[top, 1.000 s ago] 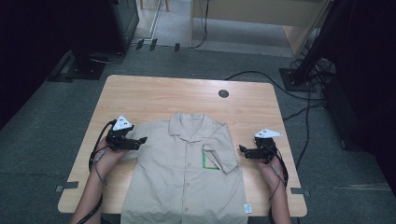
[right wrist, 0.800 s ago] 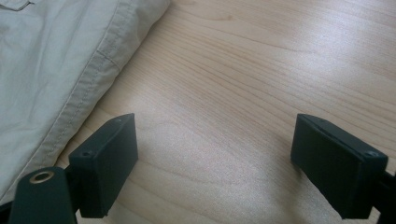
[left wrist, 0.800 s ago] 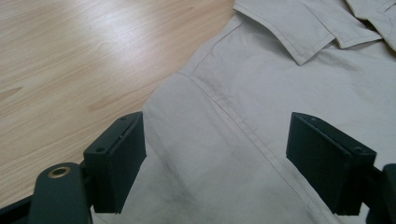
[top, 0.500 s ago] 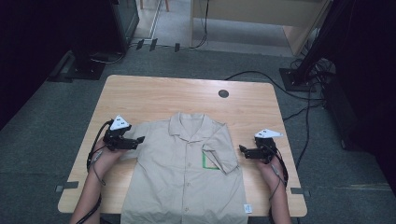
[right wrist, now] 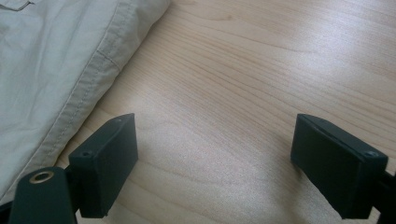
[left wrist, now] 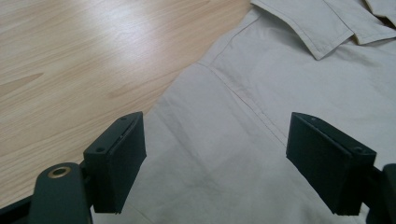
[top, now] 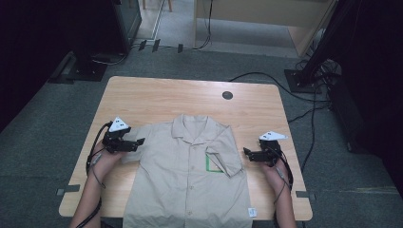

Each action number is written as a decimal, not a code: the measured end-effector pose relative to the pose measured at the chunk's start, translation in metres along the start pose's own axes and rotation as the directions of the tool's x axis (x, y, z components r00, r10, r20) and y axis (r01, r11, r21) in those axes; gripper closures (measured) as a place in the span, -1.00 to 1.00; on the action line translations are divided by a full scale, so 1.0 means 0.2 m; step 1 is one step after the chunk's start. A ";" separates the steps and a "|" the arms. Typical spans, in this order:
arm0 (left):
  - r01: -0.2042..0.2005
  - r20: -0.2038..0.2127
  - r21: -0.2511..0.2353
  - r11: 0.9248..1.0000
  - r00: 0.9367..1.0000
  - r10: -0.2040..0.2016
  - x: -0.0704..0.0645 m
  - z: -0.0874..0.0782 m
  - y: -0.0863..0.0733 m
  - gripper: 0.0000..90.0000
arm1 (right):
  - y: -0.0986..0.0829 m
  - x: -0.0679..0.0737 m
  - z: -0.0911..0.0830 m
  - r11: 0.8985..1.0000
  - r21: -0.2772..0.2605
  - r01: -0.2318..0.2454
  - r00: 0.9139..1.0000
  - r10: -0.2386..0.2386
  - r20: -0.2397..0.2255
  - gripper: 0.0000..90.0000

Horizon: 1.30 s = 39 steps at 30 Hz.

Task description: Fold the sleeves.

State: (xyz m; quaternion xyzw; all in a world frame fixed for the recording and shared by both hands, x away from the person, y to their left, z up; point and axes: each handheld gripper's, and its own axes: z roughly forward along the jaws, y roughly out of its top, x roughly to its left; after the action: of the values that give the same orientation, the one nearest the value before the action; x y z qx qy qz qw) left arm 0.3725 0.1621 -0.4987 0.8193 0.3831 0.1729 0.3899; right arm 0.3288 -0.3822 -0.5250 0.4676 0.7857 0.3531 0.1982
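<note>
A beige short-sleeved shirt (top: 190, 175) lies flat, front up, on the wooden table (top: 157, 97), with its right-hand sleeve folded in over the chest near a green pocket outline. My left gripper (top: 139, 142) hovers open over the shirt's left shoulder; its view has the shoulder seam and collar (left wrist: 261, 88) between wide-apart jaws. Just right of the folded sleeve, my right gripper (top: 246, 152) stands open above bare wood, with the shirt's hemmed edge (right wrist: 70, 93) at the left of its view.
A round dark grommet (top: 227, 95) sits in the table's far side. Cables (top: 266, 78) run over the grey floor behind and to the right. Dark stands and furniture ring the table. A small white tag (top: 252, 212) sits at the shirt's lower right hem.
My left gripper has drifted slightly left and toward the table's near side. The right gripper and the shirt have hardly moved.
</note>
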 end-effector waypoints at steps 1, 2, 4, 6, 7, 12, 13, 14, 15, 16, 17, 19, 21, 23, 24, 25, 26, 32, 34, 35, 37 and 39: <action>0.000 -0.001 0.000 1.000 1.000 0.000 0.00 0.00 0.00 -0.55 | 0.00 0.00 0.00 1.000 0.000 0.000 1.000 0.000 0.000 -0.68; -0.001 -0.002 0.001 1.000 1.000 0.001 0.00 0.00 0.00 -0.55 | 0.00 0.00 0.00 1.000 0.000 0.000 1.000 0.000 0.000 -0.68; 0.002 -0.006 0.002 1.000 1.000 -0.002 0.01 0.00 0.00 -0.55 | 0.00 0.00 0.00 1.000 0.000 0.000 1.000 0.000 0.000 -0.68; 0.011 -0.003 -0.003 1.000 1.000 -0.011 0.02 0.00 -0.01 -0.55 | 0.00 0.00 0.00 1.000 0.000 0.000 1.000 0.000 0.001 -0.68; 0.016 -0.001 -0.004 1.000 1.000 -0.016 0.02 0.00 -0.01 -0.55 | 0.00 0.00 0.00 1.000 0.000 0.000 1.000 0.000 0.001 -0.68; 0.019 -0.006 0.003 1.000 1.000 -0.019 0.03 -0.01 -0.02 -0.55 | 0.00 0.00 0.00 1.000 0.000 0.000 1.000 0.000 0.001 -0.68; 0.018 -0.010 0.004 1.000 1.000 -0.018 0.04 -0.01 -0.02 -0.55 | 0.00 0.00 0.00 1.000 0.000 0.000 1.000 0.000 0.001 -0.68; 0.019 -0.013 0.003 1.000 1.000 -0.019 0.04 -0.01 -0.02 -0.55 | 0.00 0.00 0.00 1.000 0.000 -0.001 1.000 0.001 0.001 -0.68; 0.018 -0.016 0.002 1.000 1.000 -0.018 0.04 -0.01 -0.03 -0.55 | 0.00 0.00 0.00 1.000 0.000 0.000 1.000 0.000 0.001 -0.68; 0.019 -0.020 0.002 1.000 1.000 -0.019 0.04 -0.01 -0.03 -0.55 | 0.00 0.00 0.00 1.000 0.000 -0.001 1.000 0.001 0.002 -0.68; 0.019 -0.023 0.004 1.000 1.000 -0.019 0.05 -0.01 -0.03 -0.55 | 0.00 0.00 0.00 1.000 0.000 -0.001 1.000 0.001 0.002 -0.68; 0.026 -0.027 0.002 1.000 0.999 -0.026 0.05 -0.01 -0.03 -0.55 | 0.00 0.00 0.00 1.000 0.000 -0.001 1.000 0.001 0.002 -0.68; 0.030 -0.029 0.002 1.000 0.999 -0.030 0.06 -0.01 -0.04 -0.55 | 0.00 0.00 0.00 1.000 0.000 -0.001 1.000 0.001 0.002 -0.68; 0.029 -0.036 0.002 1.000 0.999 -0.029 0.07 -0.01 -0.04 -0.55 | 0.00 0.00 0.00 1.000 0.000 -0.001 1.000 0.001 0.002 -0.68; 0.026 -0.040 0.000 1.000 0.999 -0.026 0.07 -0.01 -0.04 -0.55 | 0.00 0.00 0.00 1.000 0.000 -0.001 1.000 0.001 0.002 -0.68; 0.024 -0.042 0.001 1.000 0.999 -0.024 0.07 -0.01 -0.05 -0.55 | 0.00 0.00 0.00 1.000 0.000 -0.001 1.000 0.001 0.001 -0.68; 0.023 -0.044 0.001 1.000 0.999 -0.023 0.07 -0.01 -0.05 -0.55 | 0.00 0.00 0.00 1.000 0.000 -0.001 1.000 0.001 0.002 -0.68; 0.020 -0.051 0.007 1.000 0.998 -0.020 0.09 -0.02 -0.05 -0.55 | 0.00 0.00 0.00 1.000 0.000 -0.001 1.000 0.001 0.002 -0.68; 0.019 -0.059 0.003 1.000 0.998 -0.019 0.09 -0.02 -0.05 -0.55 | 0.00 0.00 0.00 1.000 0.000 -0.001 1.000 0.001 0.002 -0.68; 0.013 -0.062 -0.004 1.000 0.998 -0.013 0.09 -0.02 -0.06 -0.55 | 0.00 0.00 0.00 1.000 0.000 -0.001 1.000 0.001 0.002 -0.68; 0.001 -0.067 -0.005 1.000 0.998 -0.002 0.09 -0.02 -0.06 -0.52 | 0.00 0.00 0.00 1.000 0.000 -0.001 1.000 0.001 0.002 -0.68; 0.001 -0.066 -0.002 1.000 0.998 -0.001 0.09 -0.02 -0.06 -0.52 | 0.00 0.00 0.00 1.000 0.000 -0.001 1.000 0.001 0.002 -0.68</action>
State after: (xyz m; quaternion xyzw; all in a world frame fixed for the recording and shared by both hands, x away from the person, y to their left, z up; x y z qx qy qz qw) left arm 0.3760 0.1831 -0.5055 0.8126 0.3959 0.2004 0.3779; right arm 0.3286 -0.3821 -0.5250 0.4685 0.7853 0.3527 0.1986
